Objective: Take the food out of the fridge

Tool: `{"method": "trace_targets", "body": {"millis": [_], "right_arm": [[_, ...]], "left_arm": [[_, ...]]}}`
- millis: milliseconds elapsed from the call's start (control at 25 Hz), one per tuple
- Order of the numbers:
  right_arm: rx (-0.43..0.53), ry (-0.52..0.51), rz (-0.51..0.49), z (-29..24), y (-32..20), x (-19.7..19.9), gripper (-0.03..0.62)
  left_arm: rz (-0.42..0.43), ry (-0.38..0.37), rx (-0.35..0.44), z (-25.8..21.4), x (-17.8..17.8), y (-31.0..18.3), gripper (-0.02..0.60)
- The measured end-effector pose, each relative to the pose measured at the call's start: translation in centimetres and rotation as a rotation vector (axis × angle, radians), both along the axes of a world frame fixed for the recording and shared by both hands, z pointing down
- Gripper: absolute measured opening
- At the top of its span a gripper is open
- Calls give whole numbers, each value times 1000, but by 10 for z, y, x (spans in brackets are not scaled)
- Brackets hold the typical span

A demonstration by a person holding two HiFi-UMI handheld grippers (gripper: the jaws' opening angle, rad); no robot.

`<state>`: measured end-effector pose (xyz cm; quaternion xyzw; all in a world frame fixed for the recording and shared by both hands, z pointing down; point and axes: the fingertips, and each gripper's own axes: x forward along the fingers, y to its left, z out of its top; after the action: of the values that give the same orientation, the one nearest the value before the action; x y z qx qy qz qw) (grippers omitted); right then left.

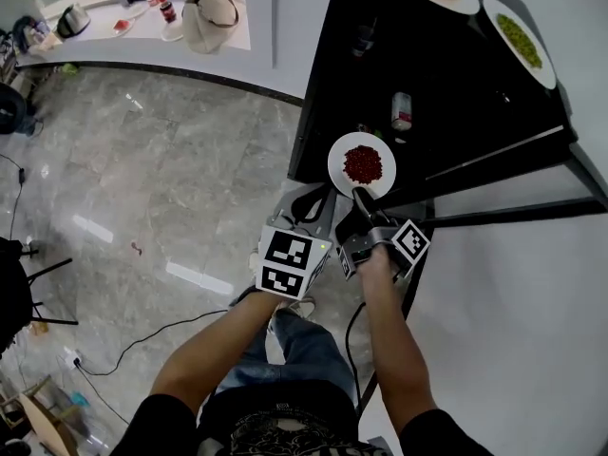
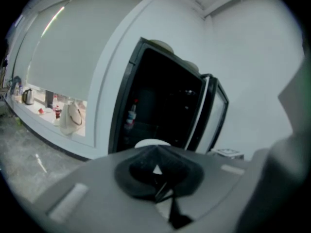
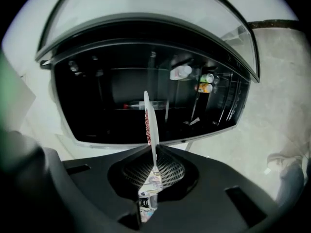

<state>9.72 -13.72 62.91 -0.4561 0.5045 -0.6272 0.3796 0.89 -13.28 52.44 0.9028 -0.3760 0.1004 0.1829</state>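
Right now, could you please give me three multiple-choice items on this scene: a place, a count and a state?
1. The plate of red food is: A in the right tongs; B on the floor; C on the counter.
2. Plates on top of the fridge: A one; B two; C four.
3. The fridge is: A shut; B open; C tipped over.
Answers: 1 A, the tongs pinch its rim; 2 B, one yellowish, one green; 3 B, its dark shelves show.

White plate of red food [image 1: 362, 164], held level, before open black fridge [image 1: 475, 103]
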Motion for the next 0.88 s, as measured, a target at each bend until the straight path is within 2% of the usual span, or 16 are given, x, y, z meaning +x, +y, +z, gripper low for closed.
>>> {"method": "trace_targets", "body": {"millis": [280,520,880], "right_arm": [[50,38,-14,-89,38,-11,11],[91,34,-16,-159,69,-13,12],[149,48,-4,-220,105,0,12]], "left_arm": [[-7,-18,4,-56,-3,31,0],[-5,-5,35,-106,-3,59,0],[31,11,106,-153,21,84,0]]}}
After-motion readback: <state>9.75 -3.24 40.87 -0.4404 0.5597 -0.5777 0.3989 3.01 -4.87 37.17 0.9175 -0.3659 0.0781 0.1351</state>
